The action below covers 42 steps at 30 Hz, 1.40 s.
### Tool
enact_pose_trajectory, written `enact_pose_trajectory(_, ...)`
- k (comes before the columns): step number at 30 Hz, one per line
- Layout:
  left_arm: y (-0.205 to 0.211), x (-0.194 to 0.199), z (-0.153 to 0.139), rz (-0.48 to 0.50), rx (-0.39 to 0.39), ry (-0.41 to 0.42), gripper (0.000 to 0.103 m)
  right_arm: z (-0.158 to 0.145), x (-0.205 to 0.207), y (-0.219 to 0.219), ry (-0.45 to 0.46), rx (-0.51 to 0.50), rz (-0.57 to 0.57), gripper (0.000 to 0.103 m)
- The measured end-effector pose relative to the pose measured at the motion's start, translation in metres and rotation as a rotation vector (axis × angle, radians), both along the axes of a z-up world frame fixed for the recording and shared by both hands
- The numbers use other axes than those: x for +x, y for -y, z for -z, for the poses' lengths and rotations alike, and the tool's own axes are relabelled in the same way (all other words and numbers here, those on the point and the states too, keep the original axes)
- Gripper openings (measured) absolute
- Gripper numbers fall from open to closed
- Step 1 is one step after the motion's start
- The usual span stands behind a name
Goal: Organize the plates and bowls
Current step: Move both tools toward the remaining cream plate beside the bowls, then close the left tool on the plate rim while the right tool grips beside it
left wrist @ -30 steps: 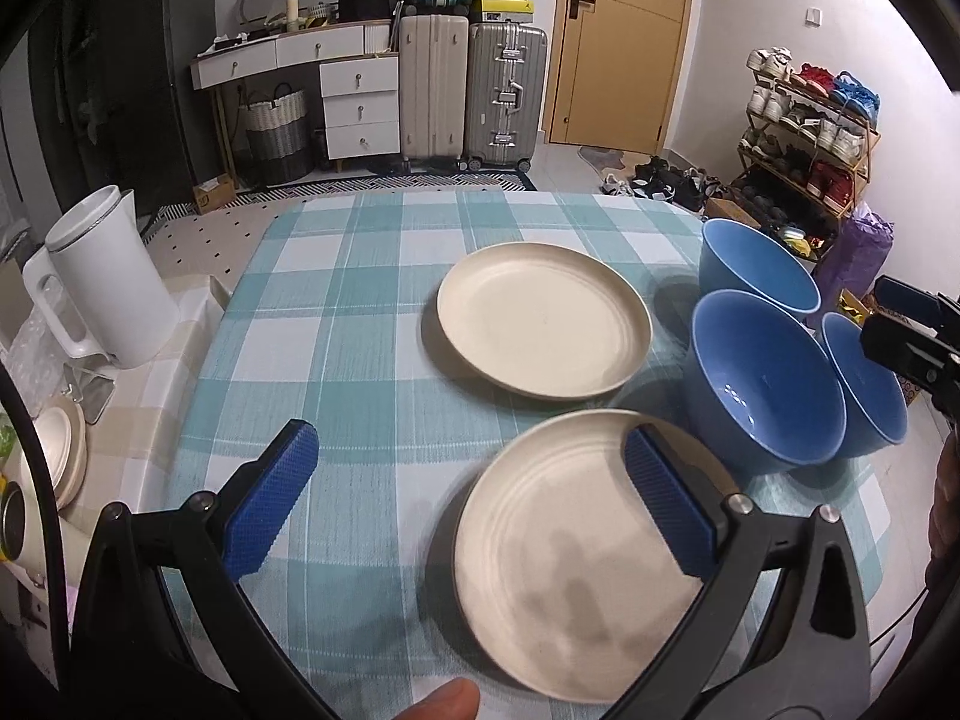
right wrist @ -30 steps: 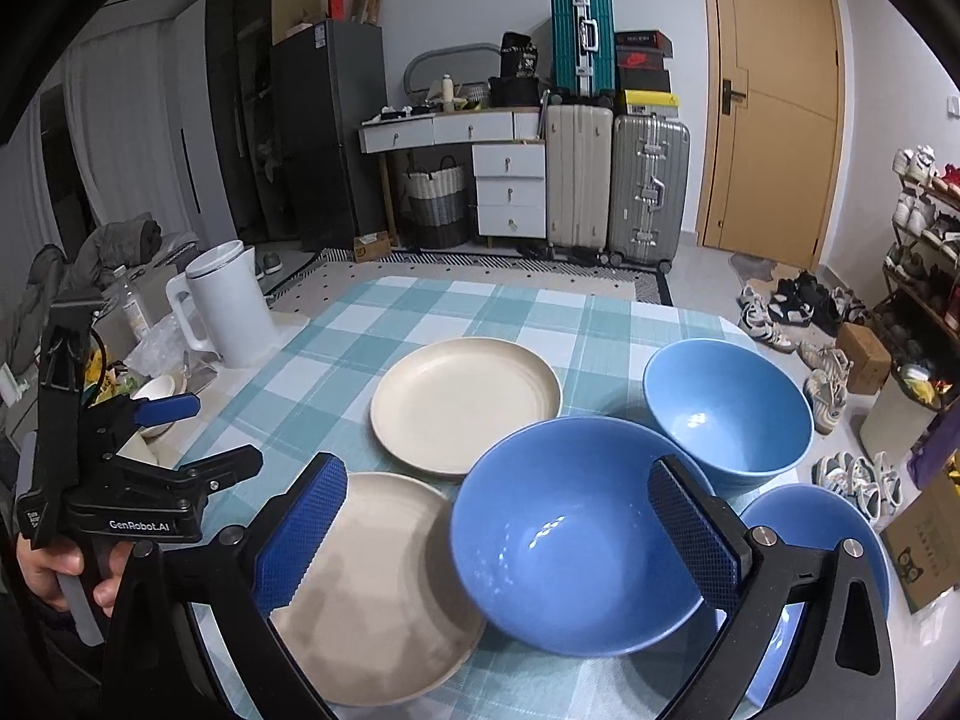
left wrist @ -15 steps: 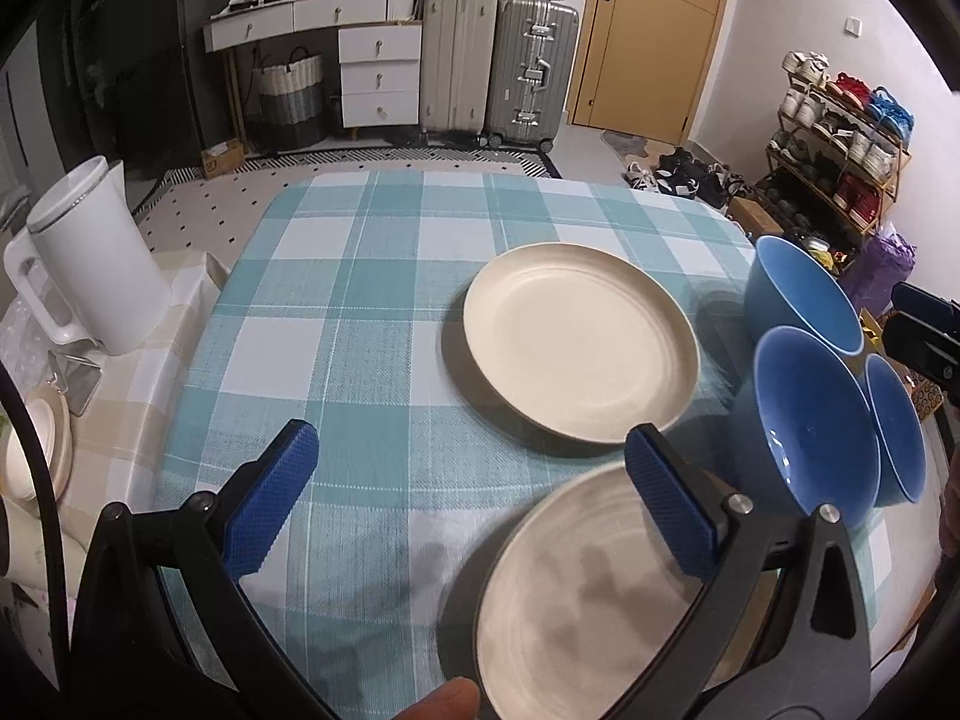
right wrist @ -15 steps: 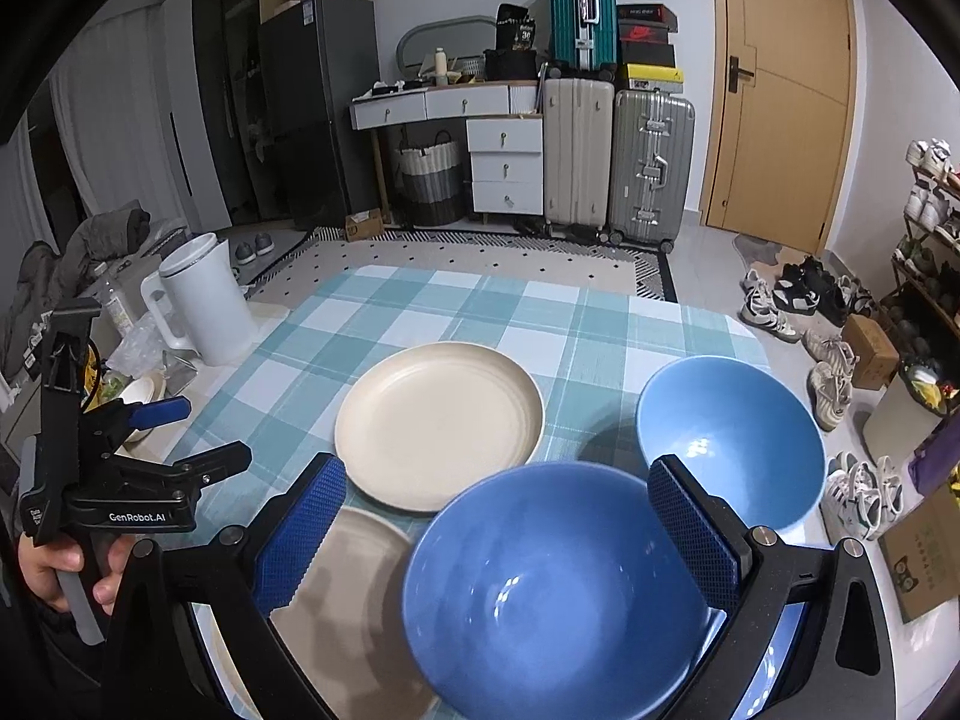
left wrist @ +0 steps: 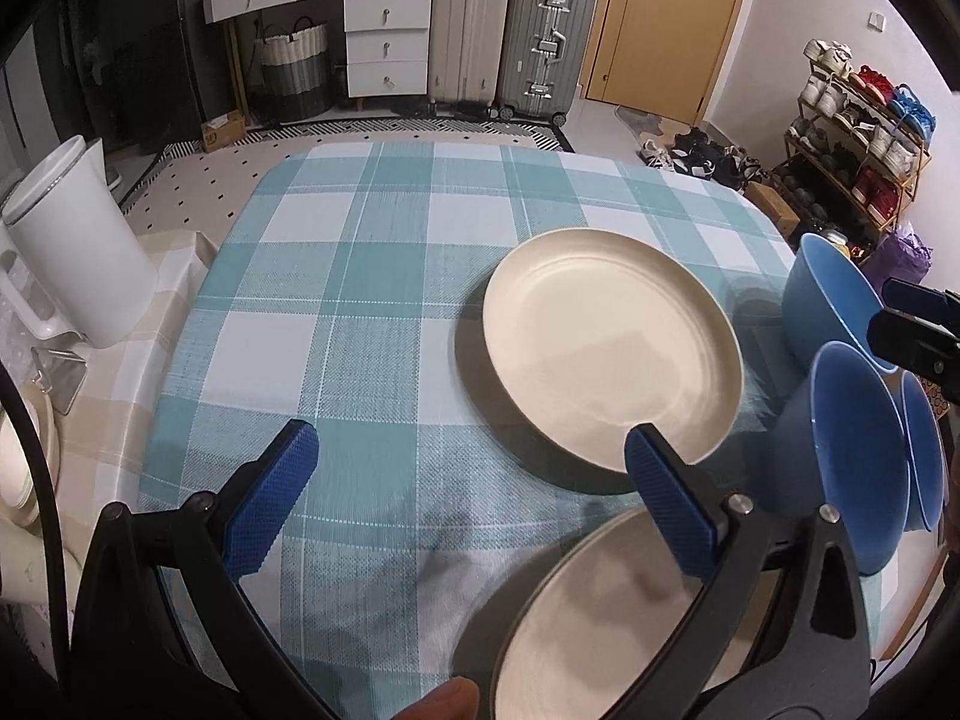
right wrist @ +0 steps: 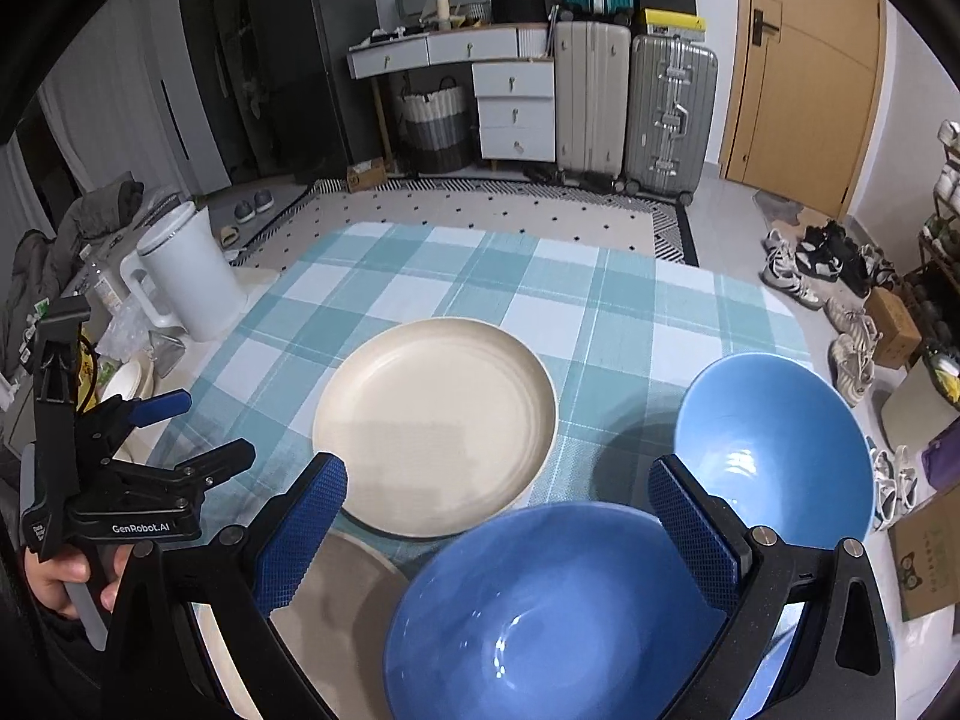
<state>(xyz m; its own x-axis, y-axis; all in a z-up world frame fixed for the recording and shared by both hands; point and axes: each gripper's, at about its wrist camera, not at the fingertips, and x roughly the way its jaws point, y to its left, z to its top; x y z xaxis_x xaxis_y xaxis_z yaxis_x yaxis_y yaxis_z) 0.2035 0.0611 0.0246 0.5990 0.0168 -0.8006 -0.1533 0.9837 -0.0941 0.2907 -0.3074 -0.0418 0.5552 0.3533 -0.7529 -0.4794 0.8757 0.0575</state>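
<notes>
Two cream plates lie on the checked tablecloth: a far plate (left wrist: 612, 342) (right wrist: 435, 426) and a near plate (left wrist: 600, 624) (right wrist: 324, 618) at the front edge. Three blue bowls stand to the right: a far bowl (left wrist: 828, 306) (right wrist: 774, 450), a middle bowl (left wrist: 852, 468) (right wrist: 552, 612) and a third bowl (left wrist: 921, 450) partly hidden behind it. My left gripper (left wrist: 468, 504) is open above the cloth, left of the near plate. My right gripper (right wrist: 498, 534) is open over the middle bowl's far rim. The left gripper also shows in the right wrist view (right wrist: 180, 432).
A white kettle (left wrist: 78, 246) (right wrist: 186, 270) stands on a side counter at the left with small dishes (right wrist: 129, 381). Suitcases (right wrist: 636, 102), a drawer unit and a shoe rack (left wrist: 858, 120) stand beyond the table (left wrist: 372, 276). The table's right edge runs beside the bowls.
Both grippers have drawn back toward the table's front edge. The plates and bowls now sit lower and nearer in both views. Both grippers stay open; the dishes have not moved.
</notes>
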Motion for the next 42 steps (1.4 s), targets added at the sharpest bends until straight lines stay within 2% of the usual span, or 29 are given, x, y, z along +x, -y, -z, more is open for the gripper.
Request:
enact_pose_trajectory(10, -0.007, 0.018, 0.019, -0.009, -0.019, -0.041, 0.102, 0.024, 0.038, -0.011, -0.087, -0.018, -0.002, 0.102)
enact_pose_trajectory(25, -0.004, 0.049, 0.049, 0.009, -0.059, -0.113, 0.101, 0.054, 0.069, -0.025, -0.179, -0.086, -0.020, 0.102)
enact_pose_trajectory(30, -0.003, 0.058, 0.057, 0.013, -0.071, -0.125, 0.099, 0.064, 0.082, -0.027, -0.209, -0.108, -0.016, 0.098)
enact_pose_trajectory(34, -0.003, 0.066, 0.064, 0.014, -0.079, -0.142, 0.092, 0.071, 0.092, -0.027, -0.236, -0.110, -0.013, 0.093)
enact_pose_trajectory(36, -0.003, 0.069, 0.067, 0.017, -0.081, -0.150, 0.087, 0.075, 0.097, -0.027, -0.252, -0.117, -0.011, 0.086)
enact_pose_trajectory(40, -0.003, 0.073, 0.072, 0.022, -0.088, -0.161, 0.076, 0.086, 0.105, -0.029, -0.286, -0.121, -0.019, 0.080)
enact_pose_trajectory(42, -0.002, 0.074, 0.074, 0.028, -0.089, -0.162, 0.073, 0.088, 0.107, -0.031, -0.275, -0.133, -0.019, 0.079)
